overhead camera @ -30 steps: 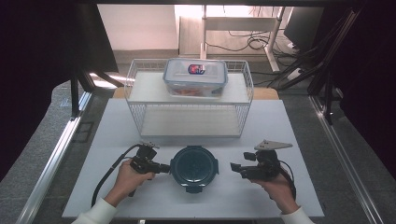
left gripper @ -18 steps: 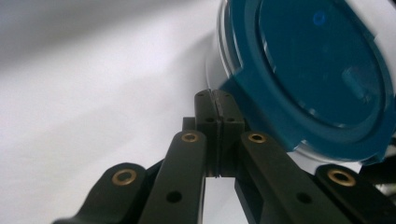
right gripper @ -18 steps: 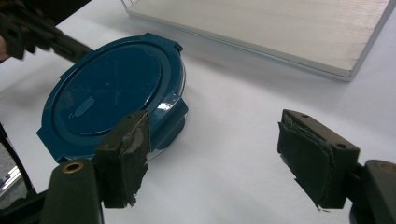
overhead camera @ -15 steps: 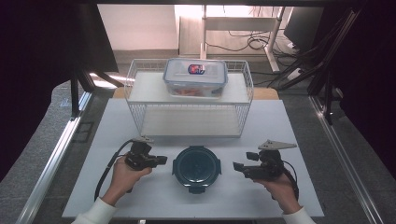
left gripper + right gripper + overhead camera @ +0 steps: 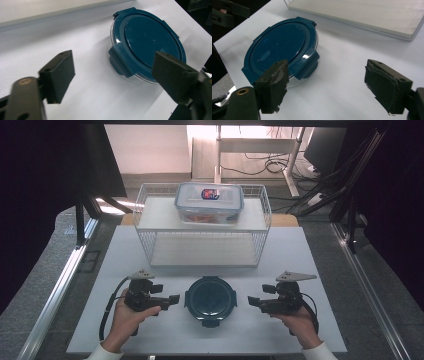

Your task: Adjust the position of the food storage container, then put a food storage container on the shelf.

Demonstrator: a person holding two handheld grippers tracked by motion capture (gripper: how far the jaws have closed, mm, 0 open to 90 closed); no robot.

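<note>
A round container with a dark blue clip-on lid (image 5: 210,299) sits on the white table near its front edge. It appears close up in the left gripper view (image 5: 147,45) and the right gripper view (image 5: 280,51). My left gripper (image 5: 173,299) is just left of it, open, jaws pointing at it with nothing between them (image 5: 113,80). Off to the container's right, my right gripper (image 5: 251,301) faces it, also open and empty (image 5: 324,85). Neither gripper touches the container.
A white wire rack (image 5: 202,227) stands at the back of the table, with a clear rectangular lidded box (image 5: 209,201) on its top shelf. The rack's lower shelf board (image 5: 367,15) lies just beyond the round container. Table edges run close by the hands.
My left gripper has drawn back to the left, away from the round container's side. The right gripper has shifted slightly right. The container has stayed put.
</note>
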